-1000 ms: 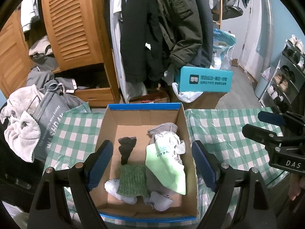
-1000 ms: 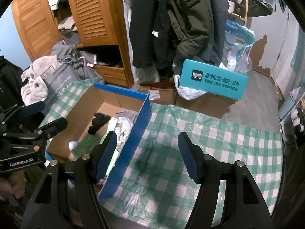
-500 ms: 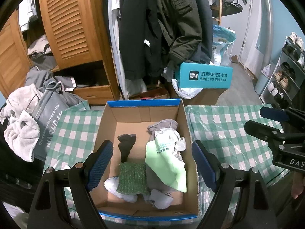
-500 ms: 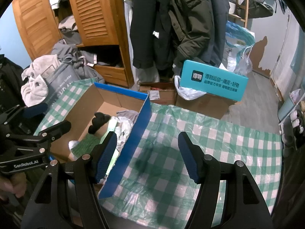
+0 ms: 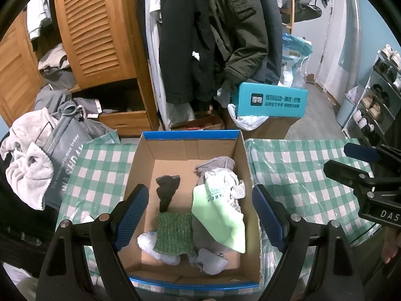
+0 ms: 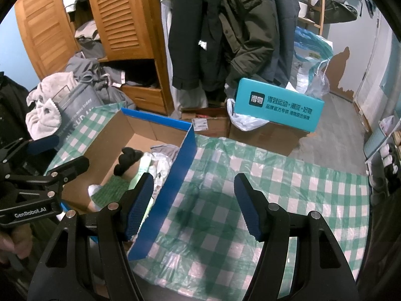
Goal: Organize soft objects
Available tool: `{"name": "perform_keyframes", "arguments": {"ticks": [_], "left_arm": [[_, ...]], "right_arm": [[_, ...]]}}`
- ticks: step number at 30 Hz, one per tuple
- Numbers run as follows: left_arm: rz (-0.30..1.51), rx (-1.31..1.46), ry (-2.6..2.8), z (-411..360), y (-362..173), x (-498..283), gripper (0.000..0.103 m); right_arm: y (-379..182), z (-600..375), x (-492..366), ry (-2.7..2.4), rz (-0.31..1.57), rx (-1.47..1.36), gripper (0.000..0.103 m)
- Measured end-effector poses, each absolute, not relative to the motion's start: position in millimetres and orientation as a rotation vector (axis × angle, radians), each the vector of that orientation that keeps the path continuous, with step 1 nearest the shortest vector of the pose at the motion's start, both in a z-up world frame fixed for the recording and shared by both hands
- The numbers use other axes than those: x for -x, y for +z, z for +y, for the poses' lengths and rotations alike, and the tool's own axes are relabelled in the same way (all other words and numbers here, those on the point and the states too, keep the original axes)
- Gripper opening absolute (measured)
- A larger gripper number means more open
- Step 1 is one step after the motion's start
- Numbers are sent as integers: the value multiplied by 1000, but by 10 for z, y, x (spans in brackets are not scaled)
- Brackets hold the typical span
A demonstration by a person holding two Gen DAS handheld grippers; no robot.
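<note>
A blue-rimmed cardboard box [image 5: 190, 135] sits on the green checked tablecloth [image 5: 295, 175]. Inside lie a dark sock [image 5: 167, 188], a green knitted cloth [image 5: 174, 233], a light green cloth [image 5: 218, 215], grey socks [image 5: 215, 164] and white pieces [image 5: 147, 242]. My left gripper [image 5: 200, 218] is open and empty, held above the box's near half. My right gripper [image 6: 194, 204] is open and empty above the bare tablecloth [image 6: 275, 188], just right of the box's blue wall [image 6: 173, 183]. The dark sock [image 6: 127, 159] and green cloth [image 6: 110, 190] show there too.
A wooden wardrobe [image 5: 100, 37] with hanging coats [image 5: 225, 30] stands behind the table. A grey bag with towels [image 5: 50, 150] is at the left. A teal box [image 5: 272, 99] sits on cartons behind. A shoe rack [image 5: 376, 95] stands at the right.
Both grippers have drawn back and up a little from the box, staying open. The items in the box have not moved.
</note>
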State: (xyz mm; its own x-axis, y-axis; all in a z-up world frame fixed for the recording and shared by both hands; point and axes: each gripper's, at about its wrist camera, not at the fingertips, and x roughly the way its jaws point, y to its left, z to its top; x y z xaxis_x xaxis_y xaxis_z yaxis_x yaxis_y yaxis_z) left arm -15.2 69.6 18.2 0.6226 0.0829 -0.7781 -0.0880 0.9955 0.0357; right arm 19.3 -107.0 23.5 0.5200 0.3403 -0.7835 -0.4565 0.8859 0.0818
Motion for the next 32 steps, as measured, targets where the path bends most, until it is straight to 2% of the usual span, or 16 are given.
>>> {"name": "perform_keyframes", "arguments": {"ticks": [32], "left_arm": [[879, -18, 86, 655, 207, 122, 86]], "right_arm": [[225, -1085, -192, 480, 906, 140, 66]]}}
